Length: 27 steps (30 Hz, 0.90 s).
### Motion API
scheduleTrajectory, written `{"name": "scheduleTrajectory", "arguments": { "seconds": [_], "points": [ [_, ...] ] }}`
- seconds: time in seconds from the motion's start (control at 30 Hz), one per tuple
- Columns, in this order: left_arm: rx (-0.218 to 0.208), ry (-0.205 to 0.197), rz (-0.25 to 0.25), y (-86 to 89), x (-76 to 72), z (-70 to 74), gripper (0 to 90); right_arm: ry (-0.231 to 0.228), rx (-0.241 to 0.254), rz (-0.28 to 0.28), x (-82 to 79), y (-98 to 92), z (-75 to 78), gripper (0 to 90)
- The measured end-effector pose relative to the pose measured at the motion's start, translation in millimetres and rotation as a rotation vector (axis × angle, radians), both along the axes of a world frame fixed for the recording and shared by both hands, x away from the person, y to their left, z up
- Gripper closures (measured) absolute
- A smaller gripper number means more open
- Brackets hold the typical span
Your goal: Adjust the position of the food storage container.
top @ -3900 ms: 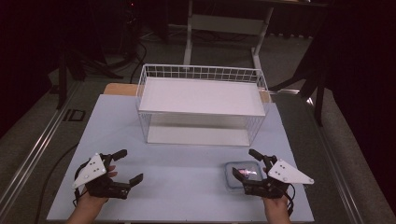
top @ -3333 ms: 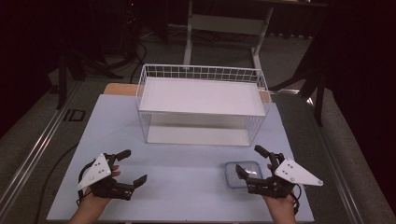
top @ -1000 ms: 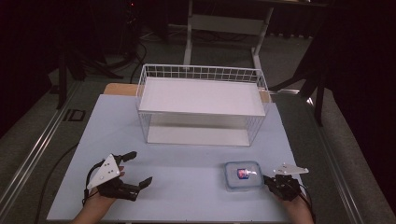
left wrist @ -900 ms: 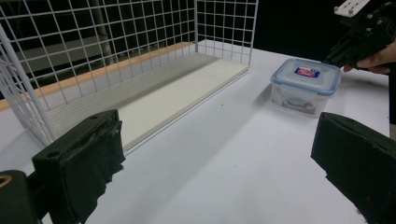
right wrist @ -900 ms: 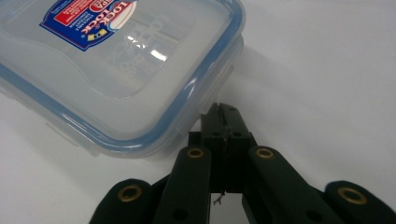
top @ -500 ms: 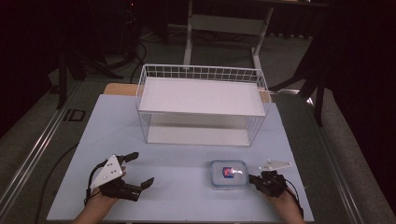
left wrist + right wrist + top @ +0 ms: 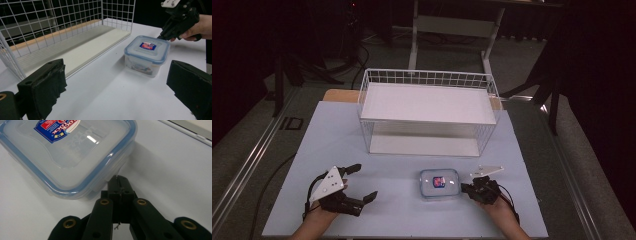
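Left gripper [image 7: 362,182]: 2 jaws spread wide, nothing between them, hovering over the near left of the light blue table [image 7: 332,130]. Right gripper [image 7: 119,180]: jaws pressed together with no gap, tips against the near side of the clear lidded food container [image 7: 439,183], blue seal and red-blue label. Container sits near-centre, in front of the white wire basket [image 7: 428,112].

Open table [image 7: 392,210] between the claws; wire basket [image 7: 428,112] blocks the far side.
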<state>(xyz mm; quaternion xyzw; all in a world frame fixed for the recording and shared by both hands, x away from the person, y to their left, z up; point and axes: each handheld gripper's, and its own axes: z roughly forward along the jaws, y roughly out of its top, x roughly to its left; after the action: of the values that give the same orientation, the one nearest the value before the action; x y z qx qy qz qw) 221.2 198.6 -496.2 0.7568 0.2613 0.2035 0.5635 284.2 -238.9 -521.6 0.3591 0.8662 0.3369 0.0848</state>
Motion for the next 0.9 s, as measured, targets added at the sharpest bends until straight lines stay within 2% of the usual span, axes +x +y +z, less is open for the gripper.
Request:
{"name": "scheduleTrajectory", "arguments": {
  "seconds": [0.17, 0.9],
  "points": [
    [-0.002, 0.004, -0.002, 0.0, 0.0, -0.2, 3.2, 0.009, 0.016, 0.019, 2.6, 10.3, -0.7, 90.0],
    [0.0, 0.013, -0.012, -1.0, 1.0, -1.5, 3.2, 0.018, 0.018, 0.096, 5.6, 44.2, -0.3, 90.0]
  ]
}}
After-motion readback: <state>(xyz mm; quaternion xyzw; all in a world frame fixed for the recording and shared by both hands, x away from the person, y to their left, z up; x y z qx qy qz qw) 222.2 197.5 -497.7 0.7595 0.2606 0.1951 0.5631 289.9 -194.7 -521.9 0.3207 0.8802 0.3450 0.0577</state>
